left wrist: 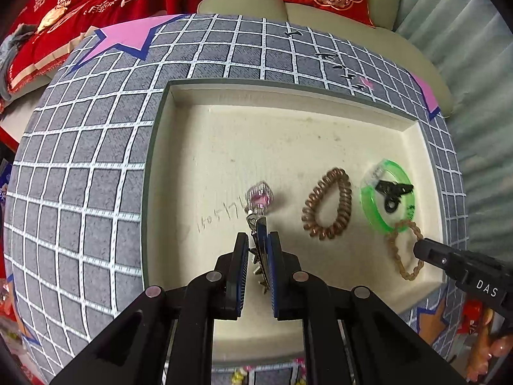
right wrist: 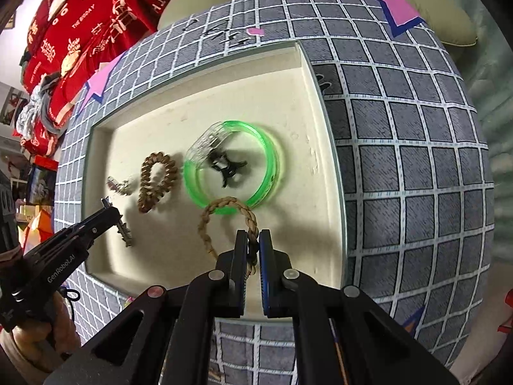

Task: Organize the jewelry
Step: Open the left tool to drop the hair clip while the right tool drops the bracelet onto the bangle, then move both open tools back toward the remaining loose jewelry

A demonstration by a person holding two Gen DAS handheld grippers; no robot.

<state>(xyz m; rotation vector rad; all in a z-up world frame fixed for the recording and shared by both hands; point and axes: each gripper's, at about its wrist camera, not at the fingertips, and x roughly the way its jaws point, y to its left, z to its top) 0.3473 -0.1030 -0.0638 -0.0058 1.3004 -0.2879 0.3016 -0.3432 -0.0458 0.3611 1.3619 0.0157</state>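
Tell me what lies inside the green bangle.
Inside the green bangle lies a small black clip on the tray. A clear clip covers part of the ring.

One cream tray (left wrist: 320, 96) is seen. Counted in it are one green bangle (right wrist: 269, 173), one small black claw clip (right wrist: 226, 170), one brown spiral hair tie (left wrist: 327, 205), one braided tan loop (right wrist: 224, 207), and one toothed hair clip (left wrist: 259, 250) with a pink stone.

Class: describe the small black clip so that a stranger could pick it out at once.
Find the cream tray on the grid cloth. A green bangle lies in it, and the black clip sits inside that ring, the tray's only black piece.
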